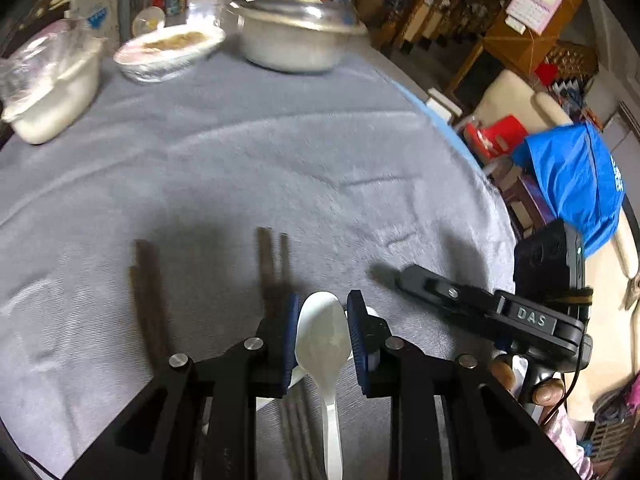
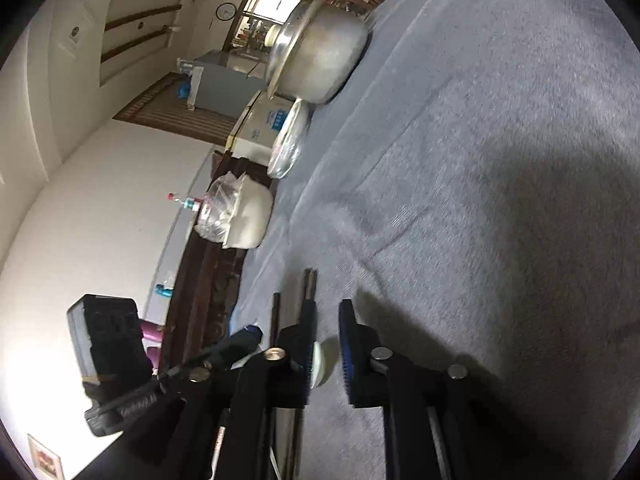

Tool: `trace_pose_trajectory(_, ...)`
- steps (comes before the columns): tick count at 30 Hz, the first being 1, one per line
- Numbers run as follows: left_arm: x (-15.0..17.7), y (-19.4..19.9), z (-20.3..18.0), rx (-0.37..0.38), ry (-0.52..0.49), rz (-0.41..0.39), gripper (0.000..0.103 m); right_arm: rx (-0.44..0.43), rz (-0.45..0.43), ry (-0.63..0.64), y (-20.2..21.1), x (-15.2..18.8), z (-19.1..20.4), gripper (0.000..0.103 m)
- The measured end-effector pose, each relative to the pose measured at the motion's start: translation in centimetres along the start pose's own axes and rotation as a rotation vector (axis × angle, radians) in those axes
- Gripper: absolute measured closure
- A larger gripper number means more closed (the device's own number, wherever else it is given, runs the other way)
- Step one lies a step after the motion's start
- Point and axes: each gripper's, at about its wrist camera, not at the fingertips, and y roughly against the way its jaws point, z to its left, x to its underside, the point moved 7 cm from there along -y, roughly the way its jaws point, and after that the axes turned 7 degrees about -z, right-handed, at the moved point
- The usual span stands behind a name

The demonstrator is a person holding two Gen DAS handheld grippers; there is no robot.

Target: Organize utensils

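Note:
A white plastic spoon (image 1: 323,336) lies on the grey cloth (image 1: 240,152) between the fingers of my left gripper (image 1: 322,334), bowl forward. The jaws stand a little apart from the bowl, so it is open. One pair of dark chopsticks (image 1: 274,264) lies just left of the spoon, partly under the left finger. A second pair (image 1: 148,300) lies further left. My right gripper (image 2: 325,354) is open over the cloth, tilted sideways. A white spoon edge (image 2: 320,362) and chopstick tips (image 2: 309,284) show by its left finger. It also shows in the left wrist view (image 1: 472,304).
At the far side stand a metal pot with lid (image 1: 298,36), a plastic-wrapped dish of food (image 1: 168,52) and a white bowl with a plastic bag (image 1: 48,80). The table edge (image 1: 492,200) curves along the right, with chairs and clutter beyond.

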Motion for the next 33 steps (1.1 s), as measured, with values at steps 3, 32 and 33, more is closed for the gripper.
trace_pose_trajectory(3, -0.4, 1.4, 1.0, -0.02, 0.023, -0.045, 0.077, 0.019, 0.002, 0.039, 0.3, 0.9, 0.7, 0.075)
trace_pose_trajectory(32, 5.5, 22.2, 0.9, -0.08, 0.271, -0.58, 0.077, 0.278, -0.329, 0.621, 11.2, 6.9, 15.3, 0.098)
trace_pose_trajectory(33, 5.9, 22.4, 0.9, -0.081, 0.277, -0.587, 0.077, 0.268, -0.344, 0.651, 12.3, 7.4, 16.4, 0.098)
